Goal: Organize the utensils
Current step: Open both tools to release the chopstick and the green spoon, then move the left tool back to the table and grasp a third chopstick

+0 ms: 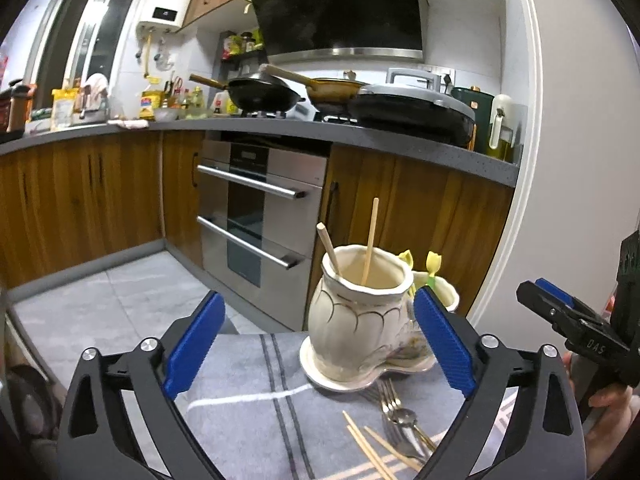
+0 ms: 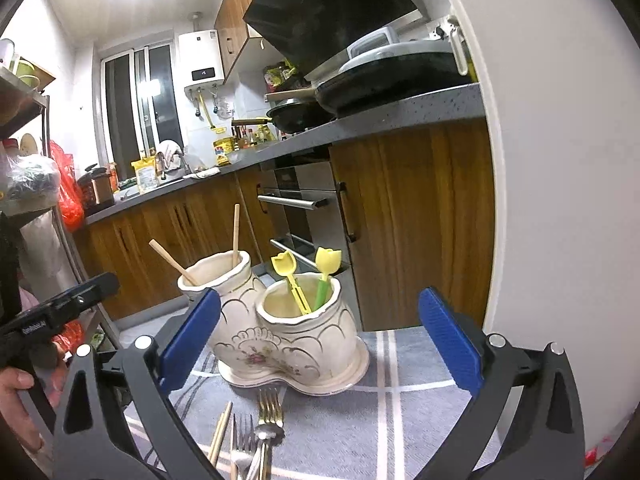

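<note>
I find both my left gripper and right gripper spread wide, holding nothing. The double ceramic holder stands on the cloth; forks and chopsticks lie before it.

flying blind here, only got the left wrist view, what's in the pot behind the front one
Observer: Two yellow tulip-topped picks stand in the right pot, one with a green stem.
Operator: are the two pots separate
Observer: No, they are joined on one shared base, a double ceramic holder.
Operator: right gripper holding anything
Observer: No, the right gripper has its jaws wide open and empty, on either side of the holder without touching it.
</note>
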### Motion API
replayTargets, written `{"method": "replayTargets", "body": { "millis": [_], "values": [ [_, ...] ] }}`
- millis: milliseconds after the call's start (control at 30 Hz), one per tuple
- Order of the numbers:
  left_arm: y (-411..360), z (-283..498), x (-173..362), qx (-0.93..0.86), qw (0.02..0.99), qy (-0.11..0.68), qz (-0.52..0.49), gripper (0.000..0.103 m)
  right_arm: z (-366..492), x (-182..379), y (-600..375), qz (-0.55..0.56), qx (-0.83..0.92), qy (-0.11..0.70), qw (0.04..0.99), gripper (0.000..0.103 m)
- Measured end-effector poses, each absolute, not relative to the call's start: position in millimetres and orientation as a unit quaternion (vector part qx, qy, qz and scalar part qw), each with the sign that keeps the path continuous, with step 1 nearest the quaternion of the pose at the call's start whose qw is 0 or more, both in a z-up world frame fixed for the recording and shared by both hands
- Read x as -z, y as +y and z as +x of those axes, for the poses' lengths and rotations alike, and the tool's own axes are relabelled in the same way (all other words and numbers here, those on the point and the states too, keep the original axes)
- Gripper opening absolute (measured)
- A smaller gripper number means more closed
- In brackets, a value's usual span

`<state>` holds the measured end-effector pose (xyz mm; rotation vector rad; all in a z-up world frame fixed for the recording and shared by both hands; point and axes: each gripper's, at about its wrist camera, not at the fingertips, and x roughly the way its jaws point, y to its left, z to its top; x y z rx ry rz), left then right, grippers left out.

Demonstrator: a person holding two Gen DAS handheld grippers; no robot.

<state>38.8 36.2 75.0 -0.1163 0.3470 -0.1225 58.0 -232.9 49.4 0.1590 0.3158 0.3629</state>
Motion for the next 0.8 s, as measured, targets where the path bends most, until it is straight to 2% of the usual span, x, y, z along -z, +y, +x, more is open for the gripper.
{"method": "replayTargets", "body": {
  "millis": [300,800],
  "values": [
    [37.9,18.3,-71.3,0.059,0.979,0.189,-0.051,0.097,50.5,-42.0,-237.9,0.074,-0.183,0.185,0.963,0.098],
    [34.3,8.7,-12.4,0.054,0.953,0.295,-0.043,0.098,39.6,-2.6,-236.0,0.040,-0.188,0.261,0.946,0.098]
  ]
}}
